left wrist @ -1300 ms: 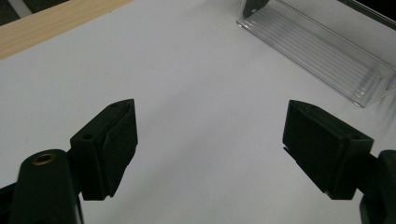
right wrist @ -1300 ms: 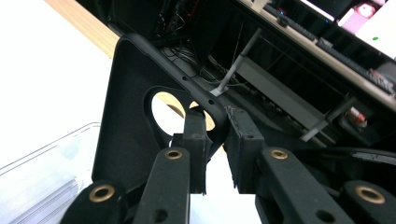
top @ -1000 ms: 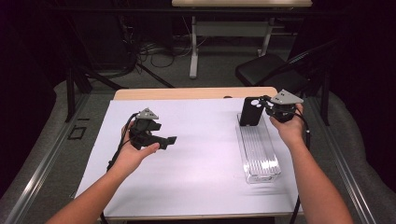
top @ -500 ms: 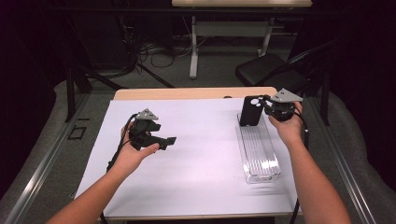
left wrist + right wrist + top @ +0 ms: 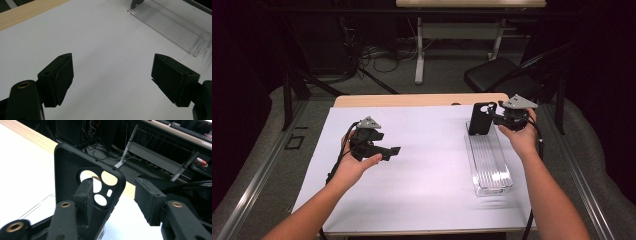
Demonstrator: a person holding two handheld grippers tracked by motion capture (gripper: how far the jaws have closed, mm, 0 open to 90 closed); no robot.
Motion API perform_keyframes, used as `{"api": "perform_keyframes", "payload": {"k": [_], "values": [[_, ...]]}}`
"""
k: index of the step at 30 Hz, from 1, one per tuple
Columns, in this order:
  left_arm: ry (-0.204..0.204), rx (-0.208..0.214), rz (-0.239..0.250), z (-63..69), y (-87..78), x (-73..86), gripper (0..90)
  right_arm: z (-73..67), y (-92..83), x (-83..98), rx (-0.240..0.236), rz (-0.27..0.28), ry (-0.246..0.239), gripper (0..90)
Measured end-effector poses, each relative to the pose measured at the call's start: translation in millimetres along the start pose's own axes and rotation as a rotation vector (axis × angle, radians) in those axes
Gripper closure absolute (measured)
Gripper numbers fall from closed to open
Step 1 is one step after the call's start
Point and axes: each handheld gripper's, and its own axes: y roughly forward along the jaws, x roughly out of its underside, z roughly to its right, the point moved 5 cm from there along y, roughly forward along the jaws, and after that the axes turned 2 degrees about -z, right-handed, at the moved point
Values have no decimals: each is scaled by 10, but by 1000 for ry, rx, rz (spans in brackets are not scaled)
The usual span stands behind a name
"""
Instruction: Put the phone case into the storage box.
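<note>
Nearest, left gripper [image 5: 392,151] held just above the white sheet [image 5: 427,170], jaws spread wide with nothing between them, matte black pads blocky and wedge-shaped in the left gripper view. Farther right, a clear plastic tray [image 5: 489,160]: long, narrow, ribbed along the floor, glossy and hard, lying lengthwise away from the person. At its far end, a black phone case [image 5: 481,119] standing upright inside the tray, apparently propped against the end wall. Right gripper [image 5: 494,119] beside it, jaws just opened to a middling gap; in the right gripper view, one pad close in front of the case [image 5: 67,177], the other pad well clear of its edge, so no squeeze on it now. Likely light and thin, a rubbery matte shell with rounded corners and a camera cut-out of several holes; bendy under pressure, easily tipped over. Best pinched across one long side rim, away from the weak cut-out corner, with a gentle close. Beyond, pale wooden table edge [image 5: 412,100], then a dark chair [image 5: 497,75].
</note>
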Motion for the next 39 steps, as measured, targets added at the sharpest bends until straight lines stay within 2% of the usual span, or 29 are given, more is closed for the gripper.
{"api": "perform_keyframes", "payload": {"k": [15, 21, 26, 30, 37, 39], "values": [[-11, 1, 4, -6, -9, 2, 185, -13, -67, -29, -1, -20, 34, 437], [-8, 16, -10, 4, -2, 15, 208, -5, -102, -22, -4, -34, 44, 421], [-7, 10, -13, -7, 5, 18, 207, -16, -166, -26, -6, -40, 51, 423], [-8, 7, -4, -15, -8, 13, 207, -25, -261, -49, -11, -45, 67, 477], [-11, 18, -11, -13, -20, 16, 206, -56, -455, -89, -30, -41, 101, 506], [-12, 27, -7, -10, -28, 10, 206, -90, -504, -97, -49, -36, 100, 536]]}}
